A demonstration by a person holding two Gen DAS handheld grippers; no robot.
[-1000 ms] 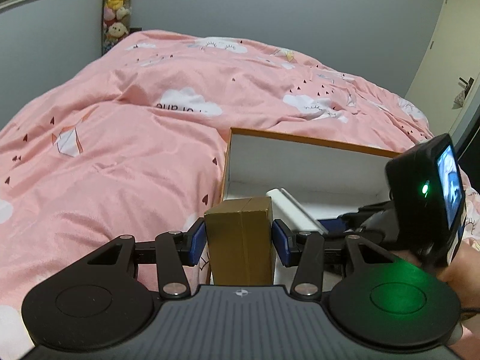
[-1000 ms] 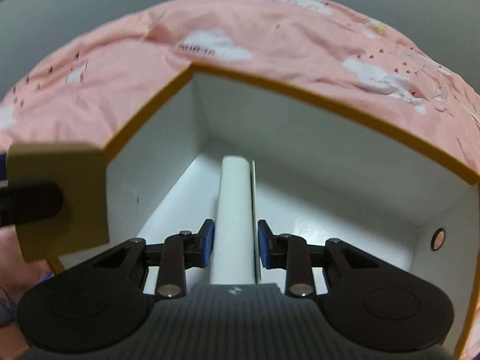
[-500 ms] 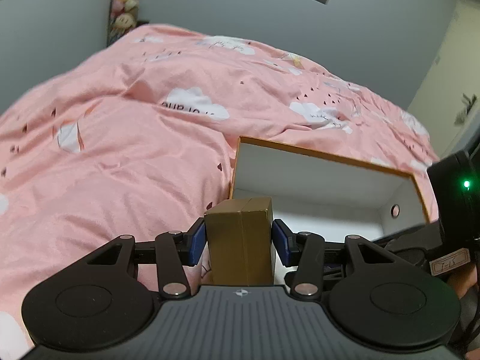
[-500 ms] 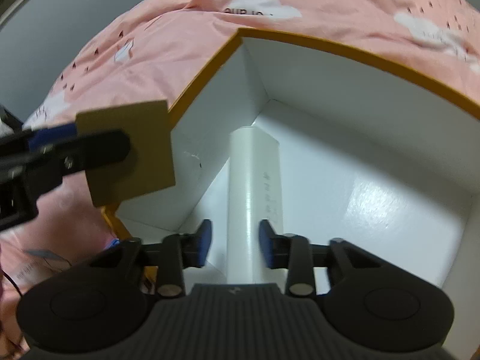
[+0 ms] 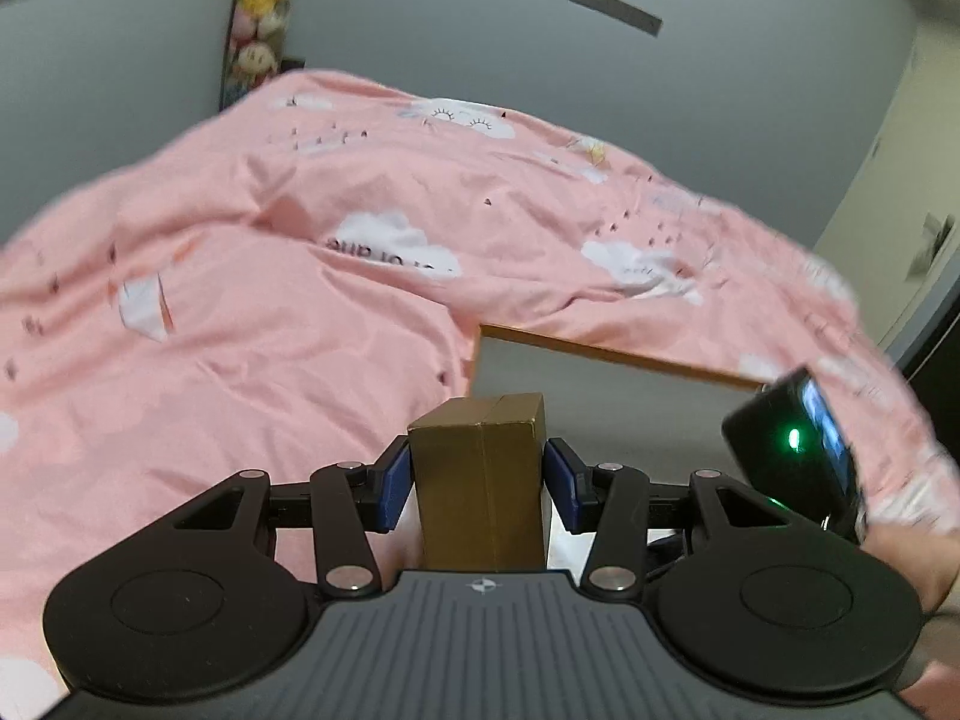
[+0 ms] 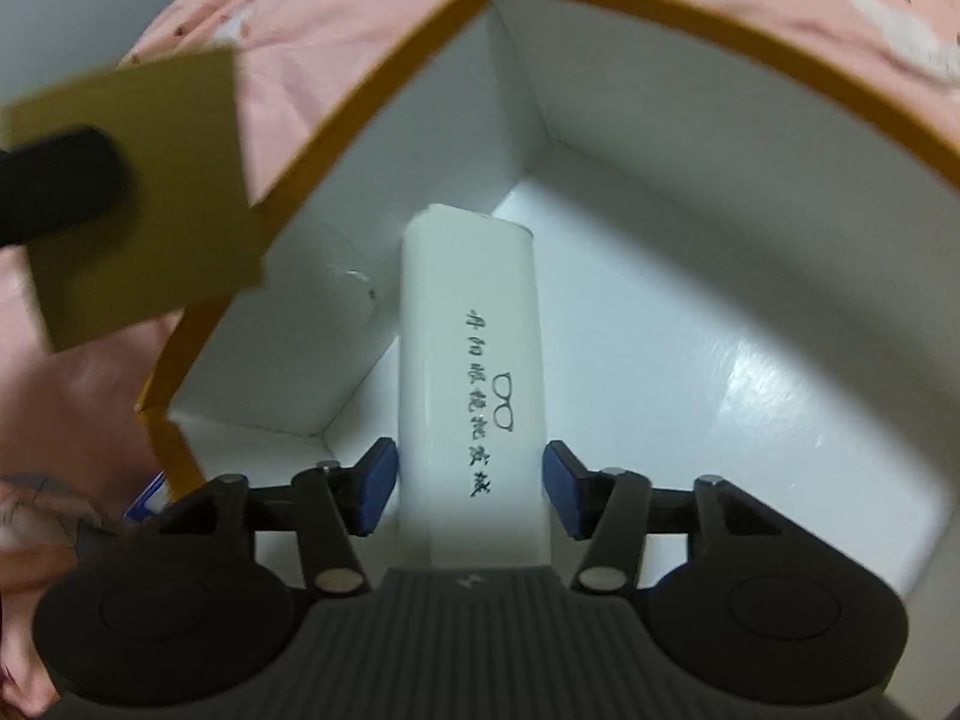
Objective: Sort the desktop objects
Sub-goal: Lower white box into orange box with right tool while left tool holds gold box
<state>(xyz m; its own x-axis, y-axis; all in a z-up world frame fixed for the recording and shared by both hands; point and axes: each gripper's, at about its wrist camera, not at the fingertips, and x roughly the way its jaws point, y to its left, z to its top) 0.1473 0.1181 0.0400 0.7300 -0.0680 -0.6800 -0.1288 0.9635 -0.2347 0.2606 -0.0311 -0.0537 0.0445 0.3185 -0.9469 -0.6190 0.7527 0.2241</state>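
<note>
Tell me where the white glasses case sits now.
In the right wrist view, the white glasses case lies on the floor of the orange-rimmed white box, near its left wall, between the opening jaws of the right gripper.

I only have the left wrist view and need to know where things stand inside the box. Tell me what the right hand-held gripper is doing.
Observer: The right hand-held gripper is opening; the white case lies between its pads, which are clear of it.
Operator: Say where that case rests.
Observer: On the floor of the orange-rimmed box, its far end towards the far left corner.
Operator: Report any marking on it.
Observer: Handwritten characters and a small glasses drawing on top.
</note>
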